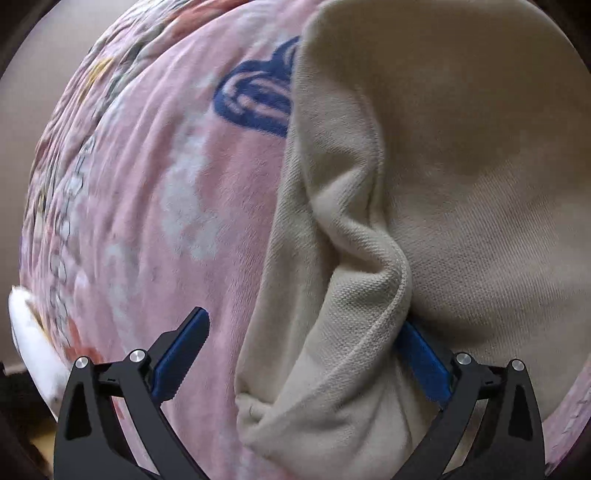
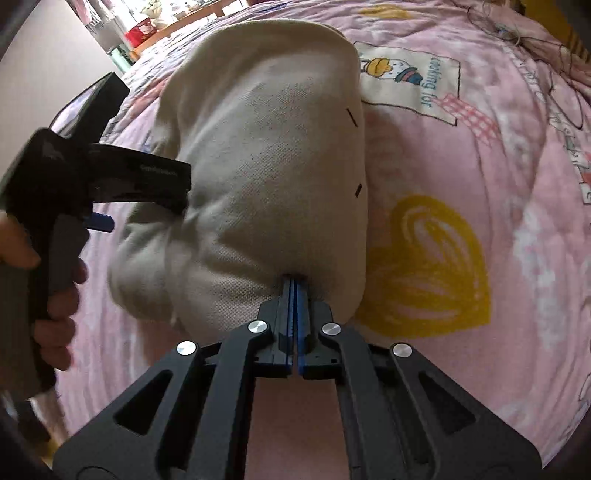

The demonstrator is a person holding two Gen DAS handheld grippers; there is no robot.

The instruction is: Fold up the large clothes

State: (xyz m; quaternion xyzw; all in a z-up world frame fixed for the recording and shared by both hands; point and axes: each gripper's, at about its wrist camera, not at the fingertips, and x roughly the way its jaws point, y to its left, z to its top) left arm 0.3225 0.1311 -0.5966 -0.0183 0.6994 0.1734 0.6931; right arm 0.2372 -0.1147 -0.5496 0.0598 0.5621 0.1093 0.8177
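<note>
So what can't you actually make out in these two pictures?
- Left wrist view: the cream garment covers one blue finger tip of the left gripper; its jaws stand wide.
- Left wrist view: the pink blanket print is blurred.
- Right wrist view: what kind of garment it is; it is bunched up, and the fabric swallows the tips of the shut right gripper.
- Right wrist view: shelf items are too small to tell.
</note>
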